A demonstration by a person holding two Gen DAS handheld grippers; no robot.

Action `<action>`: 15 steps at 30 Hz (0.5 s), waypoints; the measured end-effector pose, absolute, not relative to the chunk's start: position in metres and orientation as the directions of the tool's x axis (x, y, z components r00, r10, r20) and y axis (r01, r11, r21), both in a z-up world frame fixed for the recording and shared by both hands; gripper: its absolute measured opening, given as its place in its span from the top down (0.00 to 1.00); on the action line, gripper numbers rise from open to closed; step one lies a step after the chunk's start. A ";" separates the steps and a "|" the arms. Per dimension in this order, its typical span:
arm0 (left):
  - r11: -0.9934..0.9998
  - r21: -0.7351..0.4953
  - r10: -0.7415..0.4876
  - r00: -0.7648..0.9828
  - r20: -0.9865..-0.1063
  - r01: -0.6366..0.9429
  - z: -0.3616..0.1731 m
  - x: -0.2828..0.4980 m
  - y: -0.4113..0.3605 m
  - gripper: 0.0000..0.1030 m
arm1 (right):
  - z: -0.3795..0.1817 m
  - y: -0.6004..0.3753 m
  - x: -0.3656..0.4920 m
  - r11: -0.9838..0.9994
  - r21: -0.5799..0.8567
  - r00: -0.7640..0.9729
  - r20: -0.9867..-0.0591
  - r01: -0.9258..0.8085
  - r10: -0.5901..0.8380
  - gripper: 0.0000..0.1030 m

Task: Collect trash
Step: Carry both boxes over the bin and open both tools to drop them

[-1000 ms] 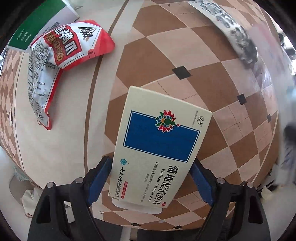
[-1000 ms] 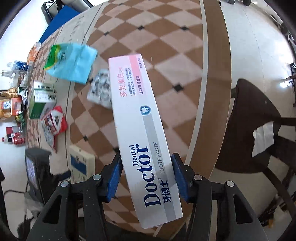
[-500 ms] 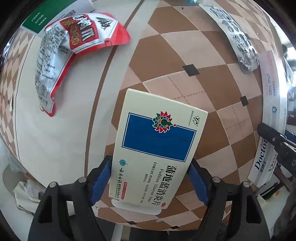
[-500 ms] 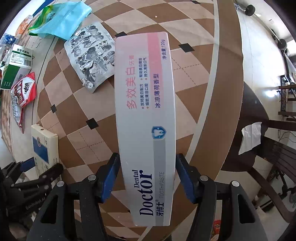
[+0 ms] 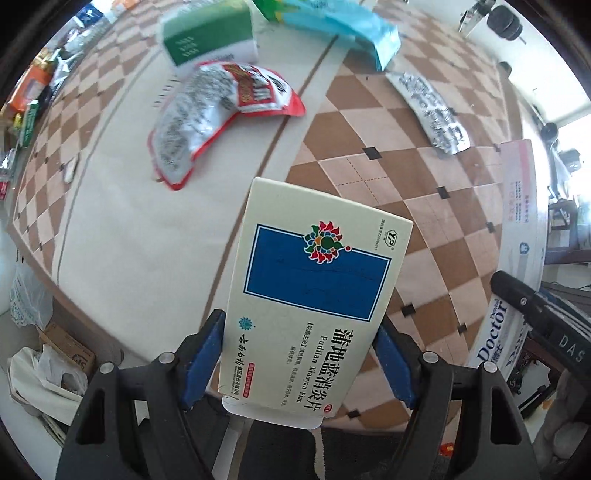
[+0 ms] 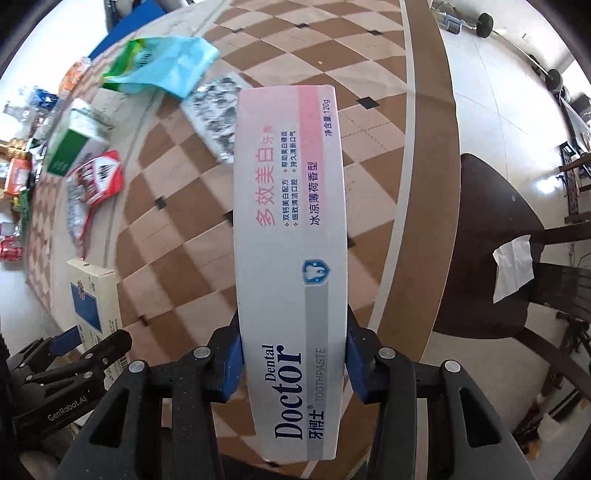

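A: Starting at the left, what is the left gripper (image 5: pixel 301 363) doing?

B: Its fingers (image 5: pixel 205 354) are pressing on both long sides of the pill box (image 5: pixel 314 295), standing fairly wide because the box is wide. The box is hanging clear above the counter (image 5: pixel 122 236).

A: And the right gripper (image 6: pixel 293 360)?

B: Its fingers (image 6: pixel 231 363) have just been closing and are now clamping the toothpaste box (image 6: pixel 290 251) near its lower end, with most of the box's length sticking out ahead. That box is also riding off the counter.

A: So how far along is the collecting looking?

B: I'd judge it as partway. Two pieces are being carried, but neither is binned yet. Lying on the counter from left to right in the left wrist view are the green box (image 5: pixel 208 31), the red pouch (image 5: pixel 218 114), the blue bag (image 5: pixel 343 26) and the foil pack (image 5: pixel 430 112). More clutter is sitting at the far left edge, too blurred to name.

A: Any bin showing?

B: A cardboard box (image 5: pixel 64 352) with white bags is sitting on the floor below the counter's left edge. Whether it is the bin, I cannot tell.

A: Room for moving?

B: The two grippers are travelling close together, so the boxes are risking a bump. The checkered middle is lying open. On the right the counter's edge is running close, with a dark chair (image 6: pixel 491 236) just beyond it, so the long toothpaste box is needing care there.
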State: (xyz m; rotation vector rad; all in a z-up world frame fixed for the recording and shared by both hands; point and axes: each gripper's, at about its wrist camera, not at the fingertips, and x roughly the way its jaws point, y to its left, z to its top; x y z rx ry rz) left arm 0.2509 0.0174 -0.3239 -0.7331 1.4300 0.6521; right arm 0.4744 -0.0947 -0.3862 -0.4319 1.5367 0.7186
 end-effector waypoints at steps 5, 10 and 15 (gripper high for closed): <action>0.622 -0.097 0.010 0.132 -0.991 -0.777 -0.280 0.185 -0.003 0.27 | -0.345 -0.113 0.414 0.699 0.249 -0.104 -0.964 -0.671 0.244 0.53; 0.600 -0.133 0.014 0.176 -0.984 -0.789 -0.272 0.121 -0.017 0.27 | -0.320 -0.135 0.322 0.669 0.300 -0.134 -0.948 -0.680 0.290 0.53; 0.546 -0.178 -0.055 0.177 -0.983 -0.819 -0.312 0.064 -0.034 0.27 | -0.339 -0.162 0.230 0.635 0.304 -0.197 -0.952 -0.710 0.235 0.53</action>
